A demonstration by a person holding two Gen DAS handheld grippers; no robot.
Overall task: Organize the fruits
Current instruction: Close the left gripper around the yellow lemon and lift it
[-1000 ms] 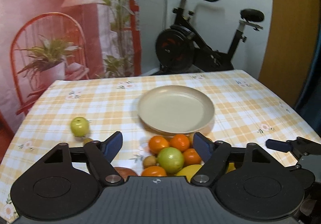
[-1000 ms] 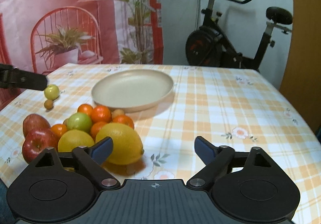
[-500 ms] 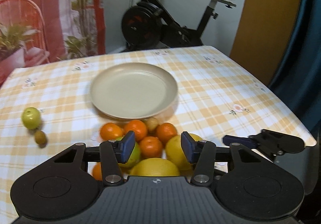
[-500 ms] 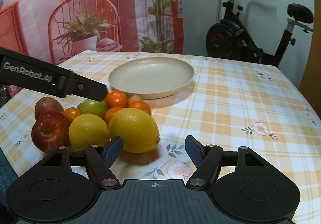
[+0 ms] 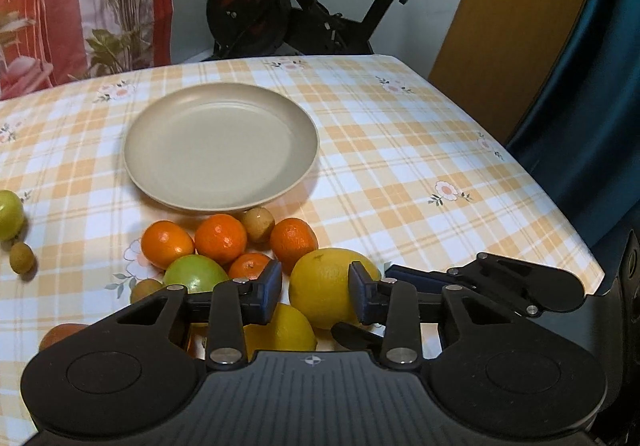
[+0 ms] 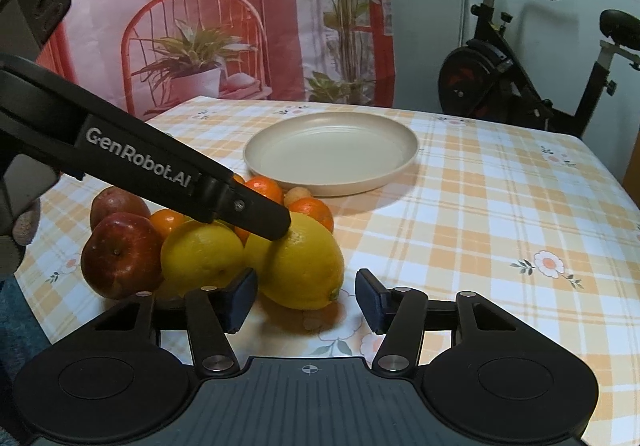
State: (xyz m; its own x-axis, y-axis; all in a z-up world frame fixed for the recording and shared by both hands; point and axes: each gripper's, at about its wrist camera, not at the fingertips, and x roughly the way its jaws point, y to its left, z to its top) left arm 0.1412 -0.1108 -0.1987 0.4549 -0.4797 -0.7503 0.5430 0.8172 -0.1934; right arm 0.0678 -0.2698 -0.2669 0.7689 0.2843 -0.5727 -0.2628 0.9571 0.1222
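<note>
Beige plate (image 5: pixel 168 182) holds nothing; both grippers' jaws closing around lemon (image 6: pixel 304 266), seemingly untouched.

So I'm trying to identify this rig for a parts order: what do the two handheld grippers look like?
Both are matte black plastic. The right gripper has a ribbed body, two round discs, silver pivot screws on its linkage bars and dark blue finger pads. The left gripper matches, and its side reads "GenRobot.AI" in white. No cables or sleeves show.

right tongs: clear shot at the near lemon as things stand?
Probably yes. The lemon lies right ahead of the right tongs, whose closing jaws have nothing between them yet. One catch: the left tongs already sit over its top, so they may collide.
</note>
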